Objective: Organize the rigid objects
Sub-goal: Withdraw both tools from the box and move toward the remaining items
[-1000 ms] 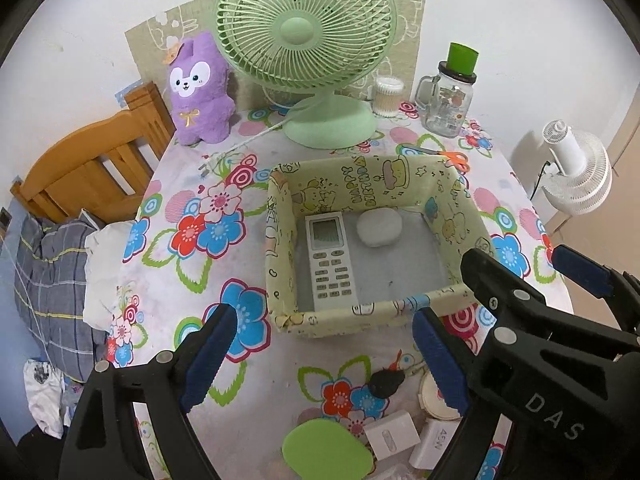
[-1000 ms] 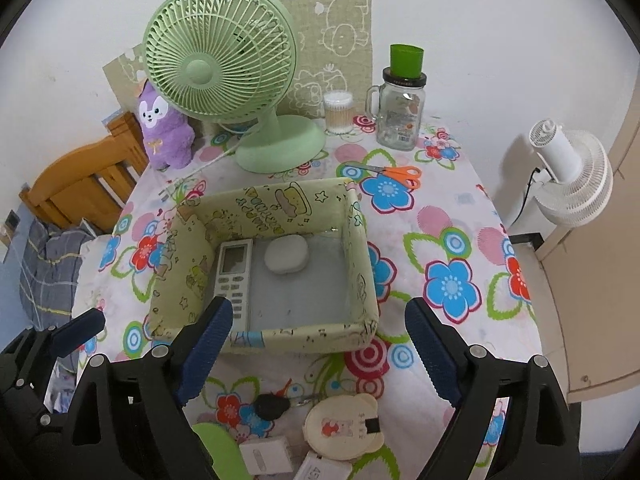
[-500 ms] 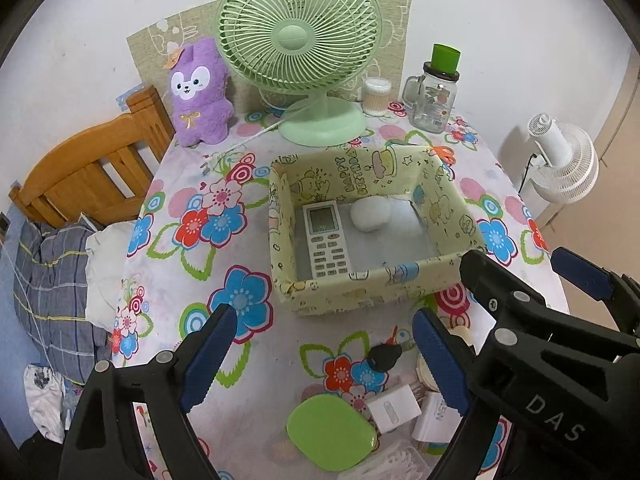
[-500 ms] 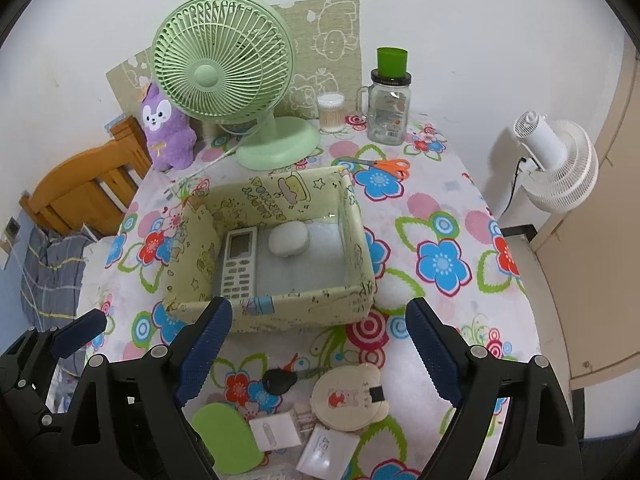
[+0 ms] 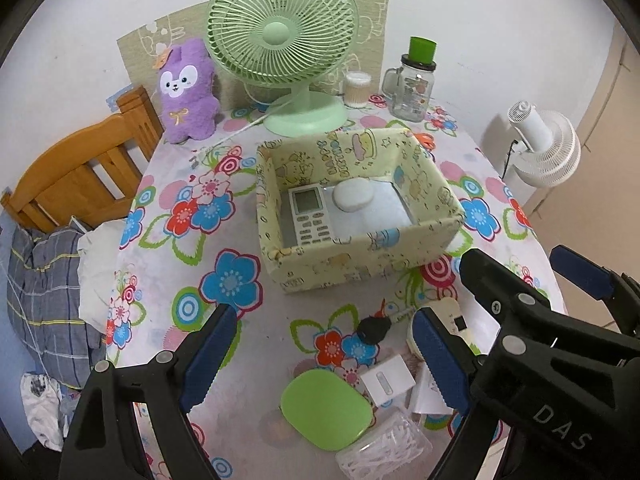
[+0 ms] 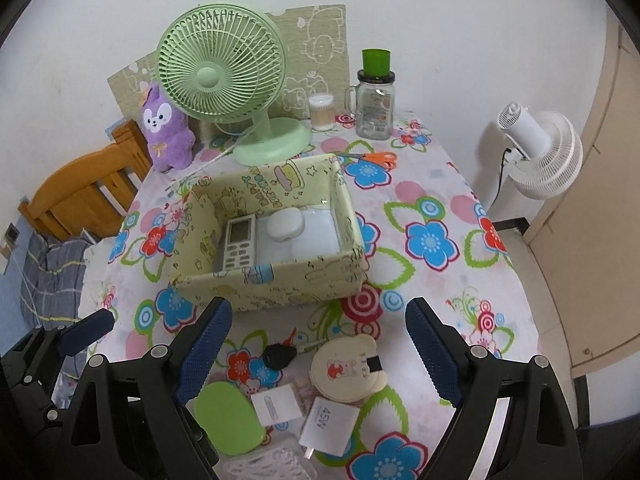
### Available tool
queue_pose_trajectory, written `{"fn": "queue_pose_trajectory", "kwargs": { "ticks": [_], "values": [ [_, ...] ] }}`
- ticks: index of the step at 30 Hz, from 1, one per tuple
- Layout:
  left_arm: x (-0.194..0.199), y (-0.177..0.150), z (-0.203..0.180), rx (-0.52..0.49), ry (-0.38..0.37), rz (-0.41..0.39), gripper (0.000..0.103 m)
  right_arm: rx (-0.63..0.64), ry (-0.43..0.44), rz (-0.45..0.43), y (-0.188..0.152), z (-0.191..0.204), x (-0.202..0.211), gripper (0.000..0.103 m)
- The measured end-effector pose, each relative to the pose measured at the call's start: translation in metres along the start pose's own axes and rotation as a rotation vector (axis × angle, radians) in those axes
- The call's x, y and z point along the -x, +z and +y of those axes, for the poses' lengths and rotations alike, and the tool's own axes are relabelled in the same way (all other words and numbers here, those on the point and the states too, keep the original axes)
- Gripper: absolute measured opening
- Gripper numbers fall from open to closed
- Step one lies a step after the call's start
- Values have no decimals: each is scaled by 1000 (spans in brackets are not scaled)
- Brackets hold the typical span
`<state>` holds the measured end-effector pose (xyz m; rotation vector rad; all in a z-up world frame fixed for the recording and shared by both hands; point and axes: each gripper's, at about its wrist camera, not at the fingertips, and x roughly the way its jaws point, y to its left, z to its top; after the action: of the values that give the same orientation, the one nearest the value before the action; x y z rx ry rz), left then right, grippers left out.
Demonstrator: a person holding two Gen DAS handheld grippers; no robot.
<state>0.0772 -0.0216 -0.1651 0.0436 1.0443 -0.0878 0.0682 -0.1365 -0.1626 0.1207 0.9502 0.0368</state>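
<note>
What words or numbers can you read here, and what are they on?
"DAS": on the black body of the right gripper, seen from the left wrist.
"45W": on the white charger near the table's front edge.
"HAPPY BIRTHDAY", upside down and partly blurred, so only probably: inside the back wall of the yellow box.
Remote control buttons in the box: too small to read.
Glass jar print: too blurred to read.

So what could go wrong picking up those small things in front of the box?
The charger, white block, green case and round bear case crowd together, so wide-open jaws could catch two at once. The key lies flat and may slip. The two grippers hover close and could collide.
</note>
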Motion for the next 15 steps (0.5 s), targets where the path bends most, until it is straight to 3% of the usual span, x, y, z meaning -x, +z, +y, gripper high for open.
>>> {"fn": "queue_pose_trajectory", "kwargs": {
  "ticks": [15],
  "values": [
    [-12, -34, -2, -15, -21, 23, 91, 5, -33, 3, -35, -2, -4, 91]
  ]
}}
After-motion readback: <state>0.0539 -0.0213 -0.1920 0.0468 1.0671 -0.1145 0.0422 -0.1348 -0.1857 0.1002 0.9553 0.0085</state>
